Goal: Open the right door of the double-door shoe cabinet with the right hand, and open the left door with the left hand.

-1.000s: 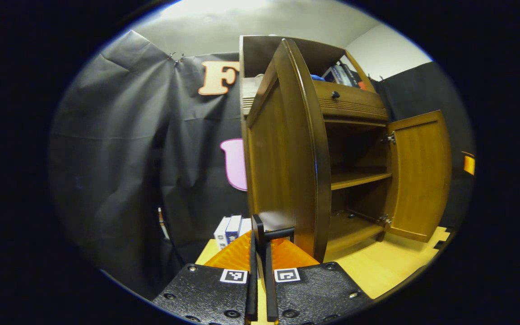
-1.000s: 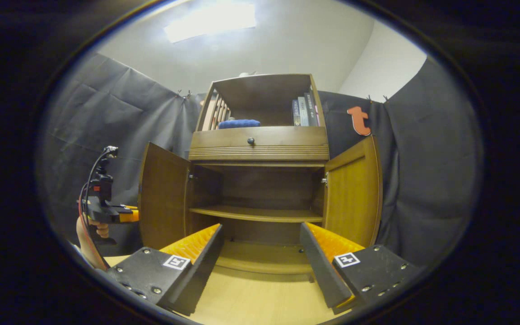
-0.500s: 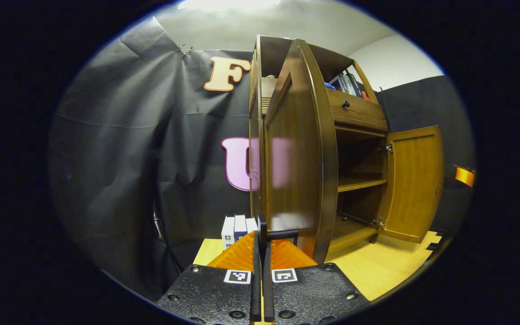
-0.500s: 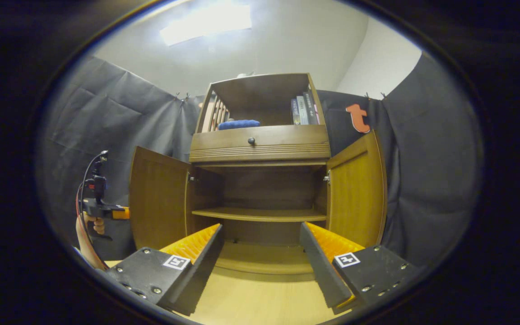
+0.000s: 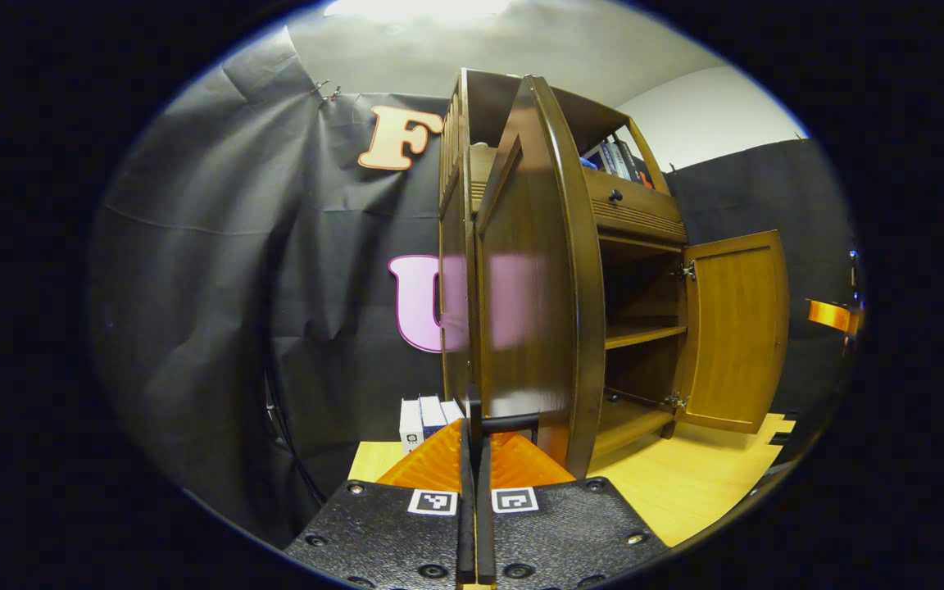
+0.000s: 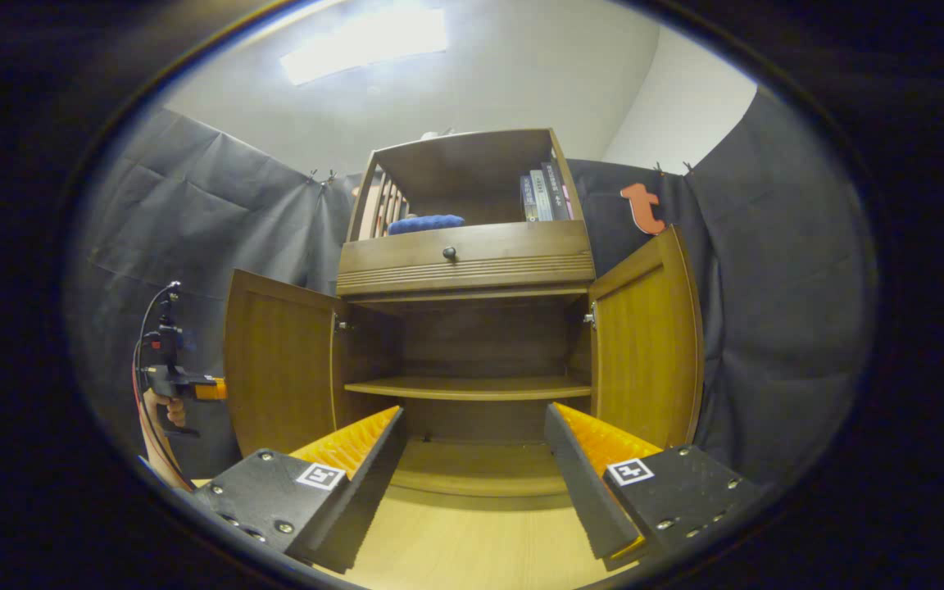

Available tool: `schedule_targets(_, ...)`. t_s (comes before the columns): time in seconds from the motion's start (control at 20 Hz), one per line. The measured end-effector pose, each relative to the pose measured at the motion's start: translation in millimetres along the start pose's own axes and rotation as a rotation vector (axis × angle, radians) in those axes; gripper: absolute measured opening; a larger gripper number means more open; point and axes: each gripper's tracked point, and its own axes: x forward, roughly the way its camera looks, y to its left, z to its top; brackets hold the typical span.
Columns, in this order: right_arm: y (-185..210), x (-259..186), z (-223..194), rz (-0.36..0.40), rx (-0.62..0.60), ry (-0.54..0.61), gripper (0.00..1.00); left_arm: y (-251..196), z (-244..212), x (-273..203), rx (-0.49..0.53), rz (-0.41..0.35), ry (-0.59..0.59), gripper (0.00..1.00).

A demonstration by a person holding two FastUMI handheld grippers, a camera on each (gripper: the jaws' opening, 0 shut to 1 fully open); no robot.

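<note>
The left gripper (image 5: 474, 442) has its jaws pressed together on the dark handle (image 5: 505, 423) of the left door (image 5: 533, 279). That door stands swung wide from the shoe cabinet (image 6: 472, 328); in the left gripper view it is seen nearly edge-on, its glossy face reflecting the booth wall. In the right gripper view the same gripper (image 6: 181, 381) appears just left of the left door (image 6: 279, 360), with a hand (image 6: 165, 406) wrapped around its grip and a cable looping above.

The right gripper (image 6: 472, 459) hangs in front of the cabinet's open middle with its jaws spread wide apart, gripping nothing. The right door (image 6: 644, 344) is also swung out, so both doors are open and the inner shelf (image 6: 472, 387) and cabinet floor are exposed.

Above the doors the cabinet has a drawer (image 6: 464, 258) with a small dark knob. In the open top compartment, a blue folded cloth (image 6: 425, 223) lies at the left and a few books (image 6: 542, 195) stand at the right.

The cabinet stands on a light wooden floor (image 6: 472, 549). Some small white and blue boxes (image 5: 427, 418) sit on the floor to the cabinet's left side. Black cloth hangs behind and beside the cabinet, below a pale ceiling with a bright light panel (image 6: 361, 56).
</note>
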Motion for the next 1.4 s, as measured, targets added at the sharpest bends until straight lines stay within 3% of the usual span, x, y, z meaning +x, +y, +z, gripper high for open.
schedule_targets(0.15,-2,0,1,-0.003,-0.006,-0.001,0.97,-5,-12,-9,-0.002,-0.003,0.051,0.03)
schedule_targets(0.35,-4,-1,5,0.001,0.004,-0.011,1.0,9,1,-34,0.024,0.098,-0.004,0.39)
schedule_targets(0.45,-2,-3,3,0.009,0.008,-0.01,1.0,8,-1,-46,0.004,0.127,0.002,0.43)
schedule_targets(0.5,-2,-4,2,0.011,0.006,-0.008,1.0,9,0,-52,0.013,0.148,0.004,0.54)
schedule_targets(0.55,-2,-5,2,0.014,0.003,-0.006,1.0,13,3,-58,0.023,0.18,0.003,0.55)
schedule_targets(0.7,-5,-12,2,0.014,-0.004,-0.006,0.97,10,17,-73,0.01,0.234,-0.024,0.69)
schedule_targets(0.9,-12,-21,9,0.011,0.003,-0.022,1.0,0,35,-94,-0.006,0.305,-0.069,0.75)
schedule_targets(1.0,-17,-27,12,0.011,0.011,-0.034,1.0,-10,48,-106,-0.03,0.325,-0.113,0.84)
schedule_targets(1.15,-24,-32,13,0.014,0.018,-0.033,0.97,-33,58,-115,-0.033,0.332,-0.137,0.86)
schedule_targets(1.2,-28,-33,14,0.01,0.013,-0.032,1.0,-41,64,-116,-0.026,0.336,-0.146,0.92)
schedule_targets(1.4,-40,-39,21,0.005,0.008,-0.042,1.0,-76,86,-118,-0.014,0.328,-0.181,0.92)
